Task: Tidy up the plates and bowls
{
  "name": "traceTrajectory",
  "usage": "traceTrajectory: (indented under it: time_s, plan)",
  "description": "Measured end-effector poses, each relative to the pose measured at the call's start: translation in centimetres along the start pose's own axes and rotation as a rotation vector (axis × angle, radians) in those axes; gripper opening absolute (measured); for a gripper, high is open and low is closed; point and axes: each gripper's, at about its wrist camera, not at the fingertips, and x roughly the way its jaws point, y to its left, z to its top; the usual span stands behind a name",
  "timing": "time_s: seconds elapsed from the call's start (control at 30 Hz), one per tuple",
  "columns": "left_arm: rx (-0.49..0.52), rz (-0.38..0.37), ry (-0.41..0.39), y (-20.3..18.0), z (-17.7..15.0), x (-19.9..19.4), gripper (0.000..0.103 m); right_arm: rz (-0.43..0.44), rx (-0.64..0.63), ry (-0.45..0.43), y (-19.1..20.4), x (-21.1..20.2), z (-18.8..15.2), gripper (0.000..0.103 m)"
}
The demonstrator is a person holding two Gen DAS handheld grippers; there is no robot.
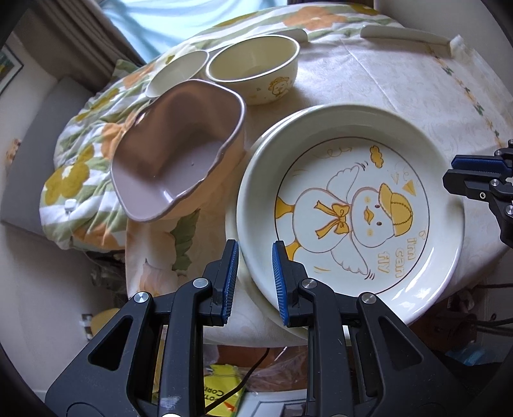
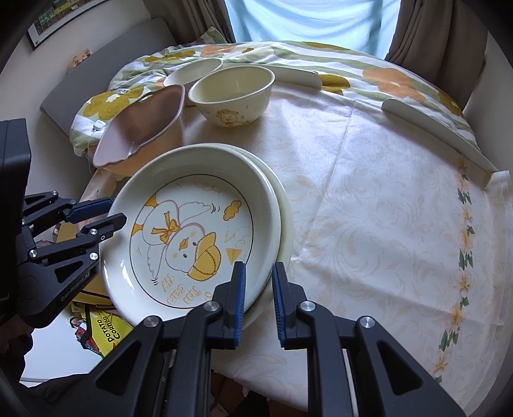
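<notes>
While both claws, left (image 1: 255,256) and right (image 2: 259,277), gape empty, the cream plate (image 2: 192,224) shows a yellow-capped chick.

I am looking into a lived-in home, probably a bedroom corner. A cream damask tablecloth with a flower border (image 2: 400,199) covers the desk, and a rumpled quilt printed with orange and mustard flowers (image 1: 80,166) is heaped along its far edge. Brown curtains (image 2: 426,35) frame a bright window, a framed picture (image 2: 54,19) hangs on the pale wall, and cartoon-chick crockery (image 1: 349,211) sits out.
</notes>
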Motion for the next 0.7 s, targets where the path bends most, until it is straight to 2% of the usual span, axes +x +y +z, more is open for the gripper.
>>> traceTrajectory:
  time_s: [0.13, 0.2, 0.23, 0.27, 0.3, 0.33, 0.37, 0.4, 0.57, 0.7]
  plan:
    - [-0.075, -0.058, -0.024, 0.7, 0.0, -1.9, 0.018, 0.026, 0.002, -0.038, -0.5, -1.7, 0.5, 0.015]
    - [-0.124, -0.090, -0.038, 1.4, 0.0, -3.0, 0.024, 0.082, 0.013, -0.059, -1.0, -2.7, 0.9, 0.016]
    - [-0.150, -0.094, -0.046, 1.7, 0.1, -3.6, 0.027, 0.106, 0.017, -0.071, -1.2, -3.2, 1.1, 0.025]
    - [-0.177, -0.097, -0.057, 2.1, 0.2, -4.2, 0.042, 0.133, 0.018, -0.091, -1.4, -3.8, 1.4, 0.048]
    - [-0.207, -0.100, -0.073, 2.5, 0.1, -4.9, 0.075, 0.155, 0.014, -0.110, -1.5, -4.4, 1.6, 0.062]
    - [-0.238, -0.099, -0.093, 2.9, 0.0, -5.5, 0.091, 0.174, 0.009, -0.128, -1.6, -4.9, 1.8, 0.083]
    - [-0.276, -0.093, -0.125, 3.4, -0.2, -6.4, 0.103, 0.197, 0.003, -0.147, -1.7, -5.4, 2.1, 0.085]
    - [-0.314, -0.092, -0.155, 3.9, -0.5, -7.2, 0.103, 0.218, -0.003, -0.159, -1.7, -5.8, 2.4, 0.085]
    - [-0.480, -0.099, -0.188, 6.9, -1.6, -9.3, 0.103, 0.250, -0.067, -0.160, -1.6, -6.6, 4.6, 0.085]
    - [-0.608, -0.103, -0.190, 10.5, -1.9, -9.5, 0.103, 0.276, -0.075, -0.158, -1.2, -6.7, 7.4, 0.085]
